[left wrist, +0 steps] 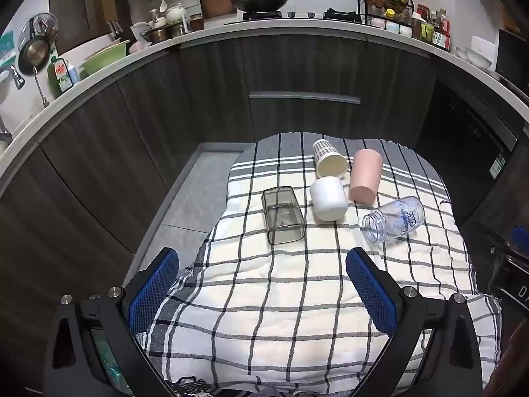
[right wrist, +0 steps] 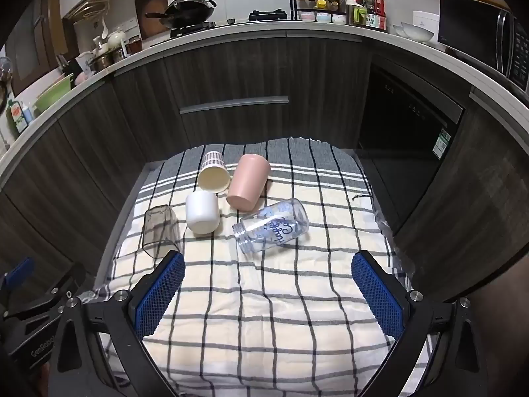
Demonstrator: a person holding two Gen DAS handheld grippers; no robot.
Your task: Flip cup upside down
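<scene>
Centrally on the checked cloth (left wrist: 297, 297) lay five vessels — one smoky square cup (left wrist: 283, 215), one white cup (left wrist: 329, 198), one cream cup (left wrist: 329, 159), one pink cup (left wrist: 365, 175), one clear bottle (left wrist: 393, 220) — as left gripper (left wrist: 263, 284) and right gripper (right wrist: 268, 289) gaped empty at lower frame.

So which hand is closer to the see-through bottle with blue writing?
Right. The bottle lies just ahead of the right gripper, between its open fingers. From the left gripper, it sits farther off to the right.
</scene>
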